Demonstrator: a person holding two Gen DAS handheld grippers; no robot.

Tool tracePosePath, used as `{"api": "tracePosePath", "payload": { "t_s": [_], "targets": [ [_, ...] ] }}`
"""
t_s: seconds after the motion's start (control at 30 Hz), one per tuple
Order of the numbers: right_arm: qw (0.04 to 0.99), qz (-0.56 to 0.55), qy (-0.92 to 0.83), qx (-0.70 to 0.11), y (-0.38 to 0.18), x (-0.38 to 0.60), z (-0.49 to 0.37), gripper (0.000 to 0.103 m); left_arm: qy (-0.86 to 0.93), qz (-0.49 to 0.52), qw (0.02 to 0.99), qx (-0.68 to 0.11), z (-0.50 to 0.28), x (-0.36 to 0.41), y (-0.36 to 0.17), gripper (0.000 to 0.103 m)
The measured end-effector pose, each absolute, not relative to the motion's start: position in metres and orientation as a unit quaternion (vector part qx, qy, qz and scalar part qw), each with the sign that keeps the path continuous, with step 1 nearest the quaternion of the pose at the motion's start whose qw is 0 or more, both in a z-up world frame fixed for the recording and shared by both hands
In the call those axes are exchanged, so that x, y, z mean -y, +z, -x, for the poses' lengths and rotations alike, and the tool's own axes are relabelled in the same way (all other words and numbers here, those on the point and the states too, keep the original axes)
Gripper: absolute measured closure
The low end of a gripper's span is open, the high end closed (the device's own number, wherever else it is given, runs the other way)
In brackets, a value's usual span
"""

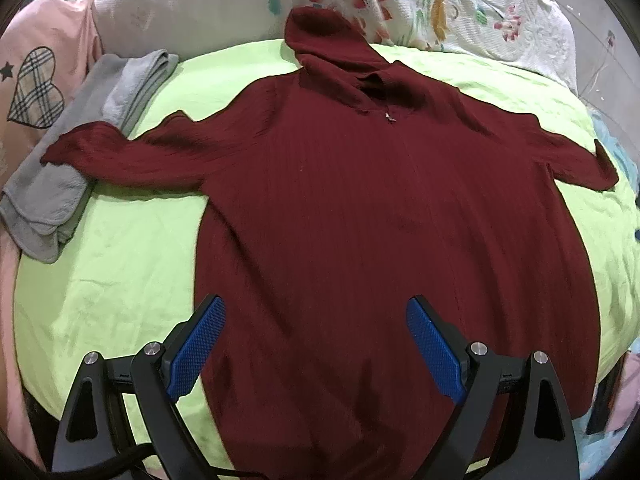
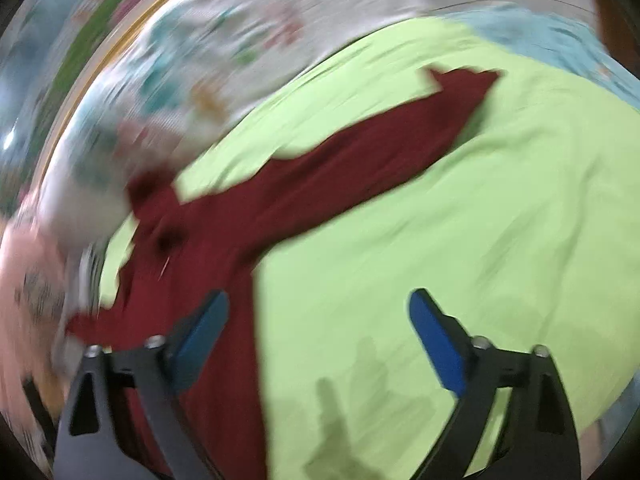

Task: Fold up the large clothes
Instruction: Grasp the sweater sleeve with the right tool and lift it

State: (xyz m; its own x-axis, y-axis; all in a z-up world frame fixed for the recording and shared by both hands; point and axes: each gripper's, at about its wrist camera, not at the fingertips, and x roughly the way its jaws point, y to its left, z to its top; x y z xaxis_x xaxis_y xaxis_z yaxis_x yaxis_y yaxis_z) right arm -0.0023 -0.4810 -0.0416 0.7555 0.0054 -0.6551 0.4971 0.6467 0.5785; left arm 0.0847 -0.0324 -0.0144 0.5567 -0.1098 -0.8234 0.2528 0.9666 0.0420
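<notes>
left hand-held gripper (image 1: 316,344) wide open, empty | right hand-held gripper (image 2: 320,340) wide open, empty | dark red knit zip hoodie (image 1: 380,208) spread flat on lime green sheet (image 1: 120,264)

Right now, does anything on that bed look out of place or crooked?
Mostly tidy: the dark red knitted hoodie lies flat on the lime green sheet. One oddity: the cuff of one sleeve overlaps the folded grey towel instead of resting on the sheet.

Dark red hoodie (image 1: 380,200), lime-green sheet (image 1: 120,280), grey towel (image 1: 80,140).
</notes>
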Motion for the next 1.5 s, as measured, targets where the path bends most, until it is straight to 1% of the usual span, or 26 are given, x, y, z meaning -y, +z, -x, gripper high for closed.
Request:
{"api": "tracePosePath", "payload": {
  "t_s": [0.03, 0.13, 0.2, 0.23, 0.33, 0.43, 0.5, 0.57, 0.6, 0.63, 0.7, 0.8, 1.0, 1.17, 1.23, 1.37, 1.5],
  "targets": [
    [0.848, -0.400, -0.161, -0.308, -0.043, 0.499, 0.002, 0.031, -0.109, -0.075, 0.876, -0.464, -0.087, 0.034, -0.015, 0.011],
    [0.835, -0.415, -0.215, -0.291, -0.050, 0.560, -0.005, 0.039, -0.120, -0.066, 0.869, -0.476, -0.096, 0.040, -0.018, 0.014],
    [0.825, -0.435, -0.231, -0.279, -0.060, 0.601, -0.015, 0.042, -0.124, -0.058, 0.866, -0.481, -0.102, 0.045, -0.019, 0.013],
    [0.820, -0.440, -0.239, -0.278, -0.064, 0.614, -0.018, 0.046, -0.126, -0.061, 0.863, -0.486, -0.105, 0.047, -0.021, 0.013],
    [0.802, -0.458, -0.264, -0.280, -0.082, 0.660, -0.039, 0.050, -0.125, -0.074, 0.857, -0.494, -0.114, 0.055, -0.027, 0.013],
    [0.800, -0.443, -0.281, -0.291, -0.096, 0.686, -0.061, 0.050, -0.123, -0.081, 0.857, -0.493, -0.119, 0.060, -0.029, 0.013],
    [0.786, -0.465, -0.285, -0.292, -0.113, 0.706, -0.072, 0.051, -0.125, -0.076, 0.862, -0.485, -0.122, 0.061, -0.029, 0.013],
    [0.780, -0.482, -0.286, -0.278, -0.124, 0.720, -0.076, 0.056, -0.124, -0.069, 0.872, -0.469, -0.123, 0.060, -0.027, 0.013],
    [0.782, -0.480, -0.288, -0.273, -0.124, 0.722, -0.078, 0.062, -0.120, -0.067, 0.876, -0.461, -0.124, 0.061, -0.025, 0.013],
    [0.785, -0.476, -0.289, -0.271, -0.123, 0.725, -0.081, 0.076, -0.118, -0.066, 0.880, -0.455, -0.124, 0.061, -0.024, 0.013],
    [0.787, -0.481, -0.275, -0.270, -0.121, 0.731, -0.089, 0.097, -0.122, -0.071, 0.877, -0.460, -0.129, 0.065, -0.026, 0.013],
    [0.809, -0.462, -0.259, -0.253, -0.105, 0.722, -0.090, 0.097, -0.132, -0.087, 0.856, -0.492, -0.138, 0.071, -0.036, 0.013],
    [0.849, -0.448, -0.156, -0.234, -0.060, 0.651, -0.106, 0.097, -0.126, -0.038, 0.859, -0.495, -0.144, 0.056, -0.040, 0.013],
    [0.861, -0.446, -0.019, -0.244, -0.030, 0.554, -0.151, 0.097, -0.119, -0.017, 0.859, -0.498, -0.147, 0.039, -0.041, 0.013],
    [0.857, -0.443, 0.048, -0.258, -0.022, 0.500, -0.181, 0.098, -0.115, -0.004, 0.860, -0.497, -0.149, 0.032, -0.040, 0.013],
    [0.838, -0.439, 0.149, -0.288, -0.015, 0.405, -0.232, 0.098, -0.108, 0.006, 0.867, -0.487, -0.149, 0.016, -0.036, 0.013],
    [0.822, -0.421, 0.208, -0.322, -0.016, 0.321, -0.277, 0.098, -0.103, 0.019, 0.867, -0.487, -0.154, 0.001, -0.035, 0.012]
  ]
}}
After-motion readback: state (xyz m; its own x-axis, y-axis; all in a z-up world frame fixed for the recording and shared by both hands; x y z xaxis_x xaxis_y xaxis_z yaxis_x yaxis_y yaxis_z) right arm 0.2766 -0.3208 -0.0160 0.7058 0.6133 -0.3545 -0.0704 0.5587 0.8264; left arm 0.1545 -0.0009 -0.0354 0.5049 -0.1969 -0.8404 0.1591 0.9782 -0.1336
